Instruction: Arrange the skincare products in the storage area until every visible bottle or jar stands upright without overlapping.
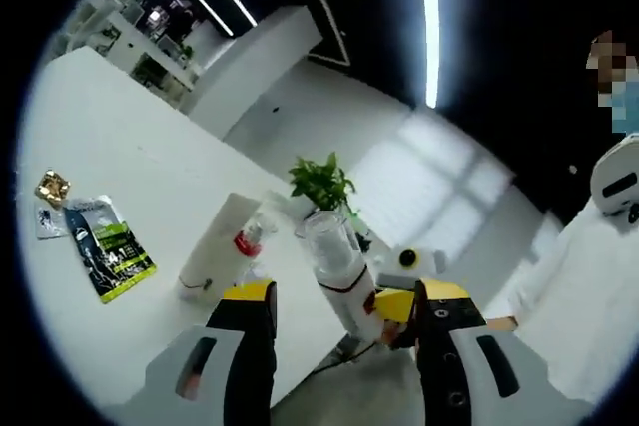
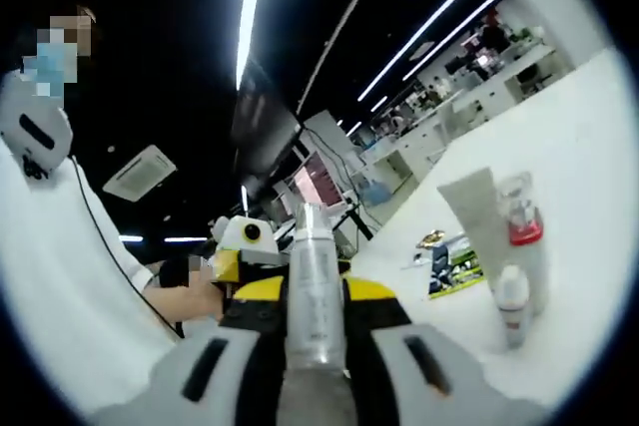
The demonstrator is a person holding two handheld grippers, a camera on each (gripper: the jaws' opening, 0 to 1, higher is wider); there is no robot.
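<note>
My right gripper (image 2: 315, 296) is shut on a clear-capped silver bottle (image 2: 312, 246), which points away along its jaws, off the table. In the left gripper view that same bottle (image 1: 337, 258) hangs tilted between the wide-apart jaws of my left gripper (image 1: 344, 296), which is open; I cannot tell whether they touch it. The right gripper (image 1: 397, 304) comes in from the right, holding the bottle's base. On the white table (image 1: 130, 127) a white tube (image 1: 212, 244) stands upright beside a red-banded clear bottle (image 1: 250, 238). In the right gripper view, the tube (image 2: 477, 212), red-banded bottle (image 2: 519, 226) and a small white bottle (image 2: 512, 301) stand together.
A green-black sachet (image 1: 110, 248), a gold packet (image 1: 52, 187) and a small pale packet (image 1: 45, 220) lie flat on the table to the left. A green plant (image 1: 321, 183) stands behind the bottles. A person in white (image 1: 589, 276) stands at the table's edge.
</note>
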